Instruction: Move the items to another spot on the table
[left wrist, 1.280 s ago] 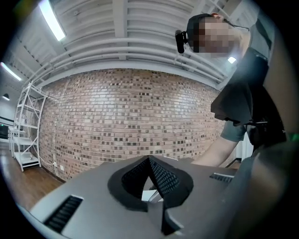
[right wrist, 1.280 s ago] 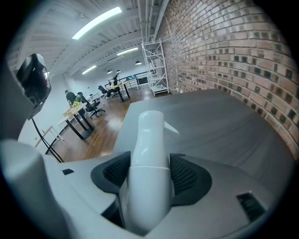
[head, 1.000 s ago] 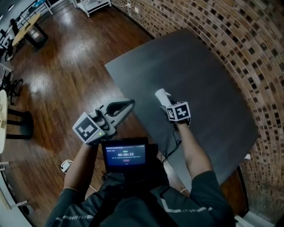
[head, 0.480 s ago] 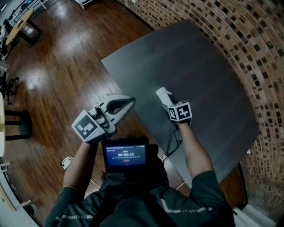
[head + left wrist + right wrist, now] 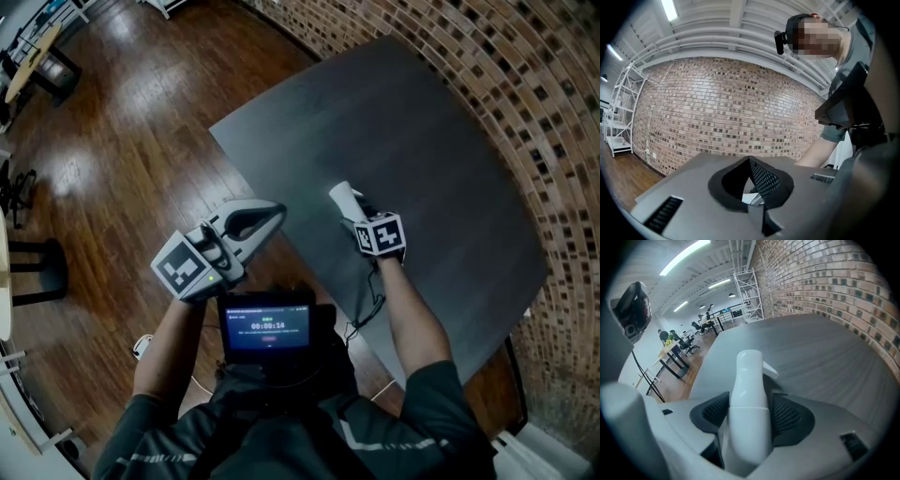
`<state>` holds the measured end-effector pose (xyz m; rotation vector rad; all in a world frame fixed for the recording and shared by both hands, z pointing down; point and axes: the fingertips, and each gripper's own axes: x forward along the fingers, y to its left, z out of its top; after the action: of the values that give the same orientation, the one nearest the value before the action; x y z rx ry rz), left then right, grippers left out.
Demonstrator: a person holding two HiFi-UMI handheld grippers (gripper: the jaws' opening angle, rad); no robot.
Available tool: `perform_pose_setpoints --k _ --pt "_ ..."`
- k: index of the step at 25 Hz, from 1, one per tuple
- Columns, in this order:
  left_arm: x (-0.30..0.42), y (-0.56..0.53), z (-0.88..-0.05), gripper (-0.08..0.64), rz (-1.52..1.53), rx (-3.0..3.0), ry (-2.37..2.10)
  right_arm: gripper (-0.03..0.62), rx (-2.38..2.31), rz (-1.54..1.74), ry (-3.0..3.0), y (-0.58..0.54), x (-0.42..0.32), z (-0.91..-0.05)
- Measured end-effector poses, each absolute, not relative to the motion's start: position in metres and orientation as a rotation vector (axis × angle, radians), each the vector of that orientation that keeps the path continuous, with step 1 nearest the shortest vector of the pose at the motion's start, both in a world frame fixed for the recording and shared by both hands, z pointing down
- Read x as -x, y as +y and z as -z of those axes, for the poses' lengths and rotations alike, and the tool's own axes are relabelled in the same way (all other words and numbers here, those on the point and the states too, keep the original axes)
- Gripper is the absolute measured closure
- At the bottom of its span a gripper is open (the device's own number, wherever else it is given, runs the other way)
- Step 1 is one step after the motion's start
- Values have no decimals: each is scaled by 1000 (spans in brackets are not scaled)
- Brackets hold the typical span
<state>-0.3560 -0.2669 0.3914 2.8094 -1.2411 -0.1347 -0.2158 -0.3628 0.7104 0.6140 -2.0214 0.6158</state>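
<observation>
A white spray bottle (image 5: 340, 199) lies along the jaws of my right gripper (image 5: 354, 214), low over the near left part of the dark grey table (image 5: 431, 131). In the right gripper view the bottle (image 5: 749, 394) fills the gap of the right gripper (image 5: 749, 417). Its nozzle points away from me. The jaws are opening, and the black pads (image 5: 787, 416) still lie against the bottle's sides. My left gripper (image 5: 272, 214) hangs over the wooden floor just left of the table's edge. Its jaws meet with nothing in them, as the left gripper view (image 5: 757, 199) also shows.
A brick wall (image 5: 525, 84) curves round the table's far and right sides. Wooden floor (image 5: 122, 159) lies to the left, with desks (image 5: 33, 61) and a white rack far off. A lit tablet (image 5: 265, 328) sits at the person's chest, and a cable (image 5: 367, 305) trails from the right gripper.
The right gripper and the bottle have edged slightly farther along the table. The left gripper has hardly moved.
</observation>
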Motion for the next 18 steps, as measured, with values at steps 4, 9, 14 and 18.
perform_pose_setpoints --k 4,9,14,18 --pt "360 -266 -383 563 146 -2816 -1251 267 -635 -605 -2035 -365 215 -701" --pt "365 -257 -374 564 145 -2846 -1251 267 -681 -596 -2058 -363 211 -683" --pt "371 -245 -350 565 176 -2881 -1263 270 -752 -599 -2150 -357 210 -638" --pt "378 -224 -337 565 202 -2920 -1275 385 -811 -551 -2268 -346 213 -591"
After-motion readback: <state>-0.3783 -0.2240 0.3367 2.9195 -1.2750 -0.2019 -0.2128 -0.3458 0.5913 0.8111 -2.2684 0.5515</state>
